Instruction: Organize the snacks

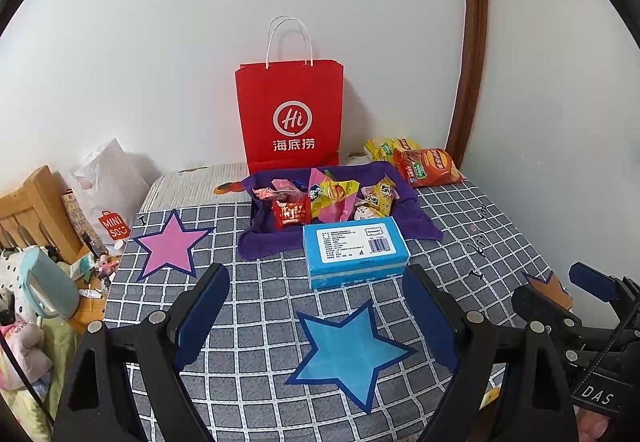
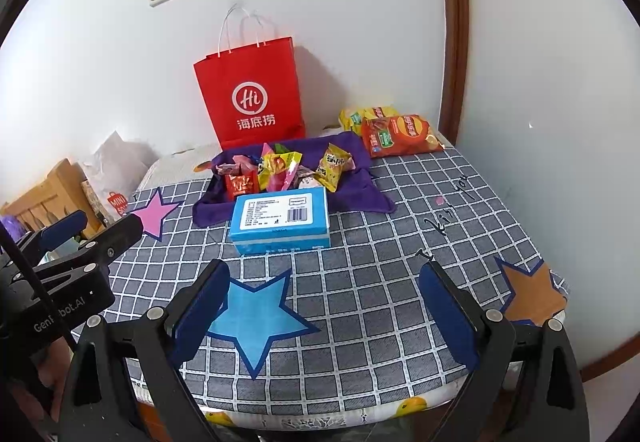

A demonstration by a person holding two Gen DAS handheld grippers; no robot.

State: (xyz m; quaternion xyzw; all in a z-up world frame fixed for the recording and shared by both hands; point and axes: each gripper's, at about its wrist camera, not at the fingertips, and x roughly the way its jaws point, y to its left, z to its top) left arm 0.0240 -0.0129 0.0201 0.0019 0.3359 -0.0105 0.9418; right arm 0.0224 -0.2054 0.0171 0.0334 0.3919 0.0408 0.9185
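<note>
- Viewing from both wrist cameras: the table, under a grey-and-white checked cloth with paper stars stuck on it, stood against a white wall beside a brown door frame; clutter and a white shopping bag lay off its left edge.
- A red paper bag stood upright at the back of the table, touching the wall.
- A purple cloth, spread like a shallow tray just in front of the bag, held a loose heap of small wrapped snacks.
- A blue tissue box sat against the near edge of the cloth.
- Two chip packets, one orange and one yellow, lay at the back right, apart from the cloth.
- Left tool and right tool hovered low over the near half of the table, fingers spread wide, nothing between them.
- Judgement on step: undetermined. Small snacks were gathered on the cloth and chips lay outside it; this fits sorting under way as well as a finished layout, and the intended container could not be told.
- Any next grasp would call for a forward reach past the tissue box; crinkly, light wrappers would likely need a pinch at an edge.
</note>
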